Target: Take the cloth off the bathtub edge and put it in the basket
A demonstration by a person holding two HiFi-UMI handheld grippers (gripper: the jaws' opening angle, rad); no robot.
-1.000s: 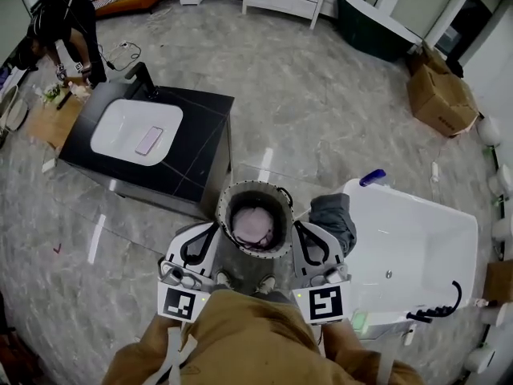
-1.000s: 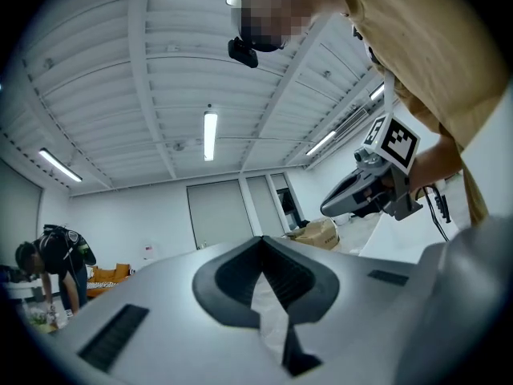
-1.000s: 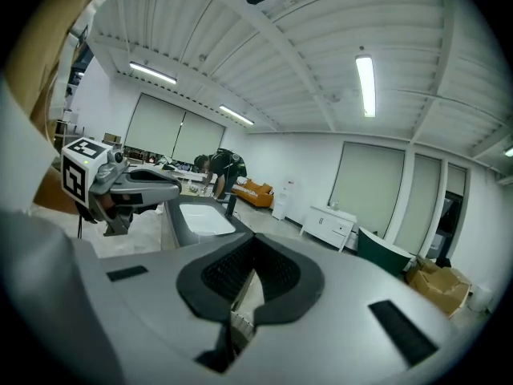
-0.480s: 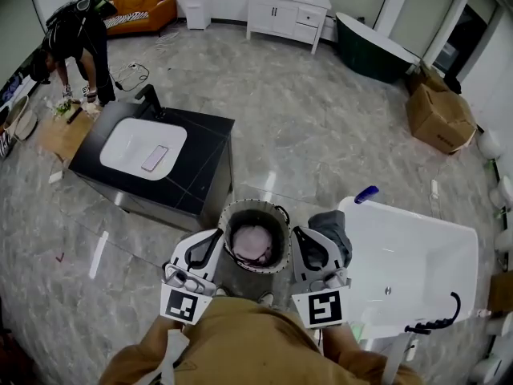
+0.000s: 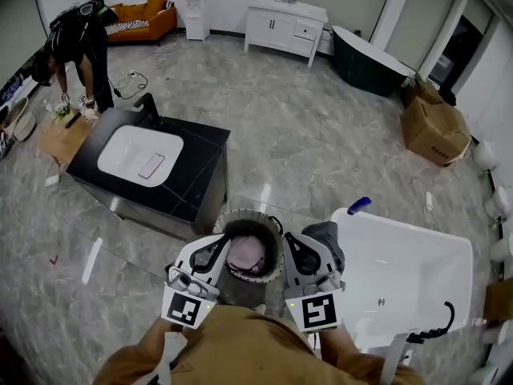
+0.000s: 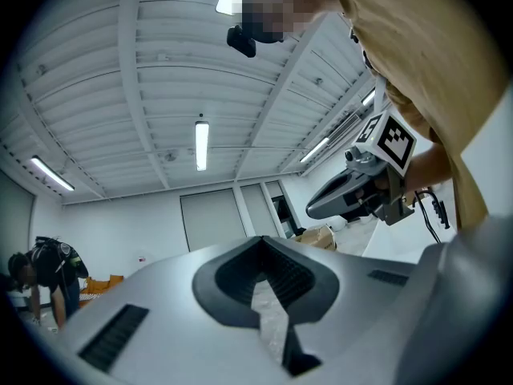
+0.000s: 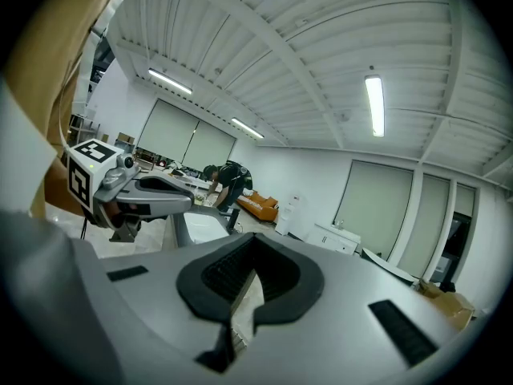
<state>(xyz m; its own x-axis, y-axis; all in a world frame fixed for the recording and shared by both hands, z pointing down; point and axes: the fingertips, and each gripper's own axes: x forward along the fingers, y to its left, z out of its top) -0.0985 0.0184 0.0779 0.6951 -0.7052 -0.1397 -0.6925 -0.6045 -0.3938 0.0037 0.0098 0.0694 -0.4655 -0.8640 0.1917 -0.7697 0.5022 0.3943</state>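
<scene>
1. Left tongs [image 5: 216,247]: jaws together, nothing between them. They are held about level at the left rim of the basket, with their tip beside it.

2. Basket [image 5: 244,214]: it stands on the floor directly ahead of me, between the two tongs. A pale pink bundle [image 5: 247,253] lies inside. I cannot tell whether it is a cloth.

3. Right tongs [image 5: 295,244]: jaws together, nothing between them. They are held about level at the right rim of the basket.

4. Cloth [image 5: 327,233]: a grey cloth lies bunched on the near left corner of the bathtub [image 5: 417,233], on its edge. It sits just to the right of the right tongs' tip, and the tongs' body hides part of it. It is crumpled, so no long axis can be read.

5. Governing relation: the cloth is to the right of both tongs and the basket is to its left, just beside it. The right tongs are clearly nearer, because the left tongs have the whole basket between them and the cloth.

6. Judgement: a pick of this cloth falls to the right tongs. Their jaws would have to part, and the tip would have to swing right and down onto the tub corner.
</scene>
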